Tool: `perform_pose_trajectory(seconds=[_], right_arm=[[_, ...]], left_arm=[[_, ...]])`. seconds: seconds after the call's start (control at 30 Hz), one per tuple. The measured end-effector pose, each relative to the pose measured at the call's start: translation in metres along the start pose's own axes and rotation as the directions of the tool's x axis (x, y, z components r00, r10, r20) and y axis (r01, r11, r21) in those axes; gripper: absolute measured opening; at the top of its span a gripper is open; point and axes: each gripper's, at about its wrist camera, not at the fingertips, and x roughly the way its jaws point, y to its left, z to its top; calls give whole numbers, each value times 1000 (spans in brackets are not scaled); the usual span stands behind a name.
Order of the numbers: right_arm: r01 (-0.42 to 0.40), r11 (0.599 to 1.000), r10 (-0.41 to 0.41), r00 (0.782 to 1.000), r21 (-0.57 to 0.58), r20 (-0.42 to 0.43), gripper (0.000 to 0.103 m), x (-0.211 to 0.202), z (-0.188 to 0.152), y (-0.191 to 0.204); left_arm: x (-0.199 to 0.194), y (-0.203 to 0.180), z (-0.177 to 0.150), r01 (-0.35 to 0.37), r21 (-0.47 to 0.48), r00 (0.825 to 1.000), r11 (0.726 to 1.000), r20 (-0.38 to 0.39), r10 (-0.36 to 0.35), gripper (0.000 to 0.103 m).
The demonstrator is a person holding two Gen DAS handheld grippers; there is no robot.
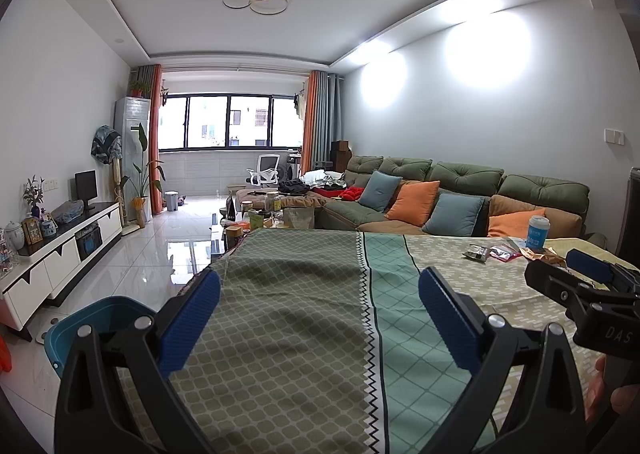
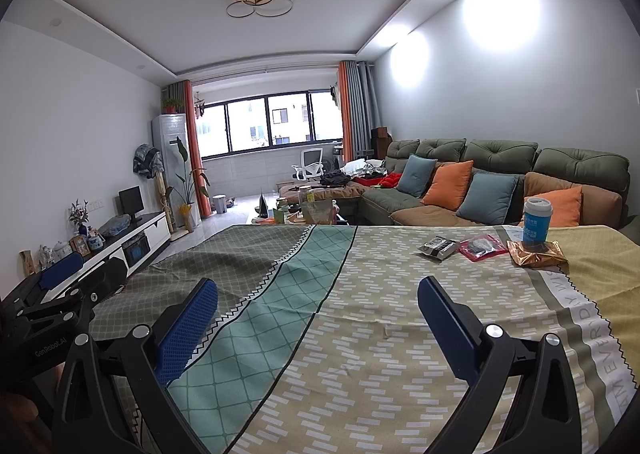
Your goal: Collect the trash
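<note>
Trash lies at the far right of the patterned tablecloth (image 2: 360,314): a dark silver wrapper (image 2: 437,248), a red packet (image 2: 482,247), a crinkled gold-brown wrapper (image 2: 537,254) and a blue-and-white paper cup (image 2: 536,219) standing upright behind it. The same wrappers (image 1: 476,252) and cup (image 1: 537,232) show in the left wrist view. A blue bin (image 1: 92,328) stands on the floor off the table's left edge. My left gripper (image 1: 320,312) is open over the green part of the cloth, nothing in it. My right gripper (image 2: 318,318) is open too, well short of the trash.
A green sofa (image 2: 500,177) with orange and blue cushions runs behind the table on the right. A cluttered coffee table (image 1: 264,217) stands beyond the far edge. A white TV cabinet (image 1: 60,254) lines the left wall across the glossy tile floor (image 1: 168,254).
</note>
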Motion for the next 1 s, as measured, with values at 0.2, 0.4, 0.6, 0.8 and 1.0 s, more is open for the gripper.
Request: perform_pose_trajectory(seconds=[0.2, 0.4, 0.6, 0.8, 1.0], right_arm=[[-1, 1000, 1, 1000, 1, 0, 100, 0, 0, 0], [-1, 1000, 1, 1000, 2, 0, 100, 0, -1, 0], [0, 1000, 0, 1000, 2, 0, 100, 0, -1, -1], [1, 1000, -1, 1000, 2, 2, 100, 0, -1, -1], [0, 1000, 0, 1000, 2, 2, 100, 1, -1, 0]], left_arm=[[0, 0, -1, 1, 0, 1000, 1000, -1, -1, 100], [0, 0, 0, 0, 0, 1000, 1000, -1, 0, 100], [0, 0, 0, 0, -1, 1000, 1000, 0, 0, 100], [-1, 0, -1, 1, -2, 1000, 1000, 0, -1, 100], [1, -2, -1, -4, 0, 1000, 1000, 4, 4, 100]])
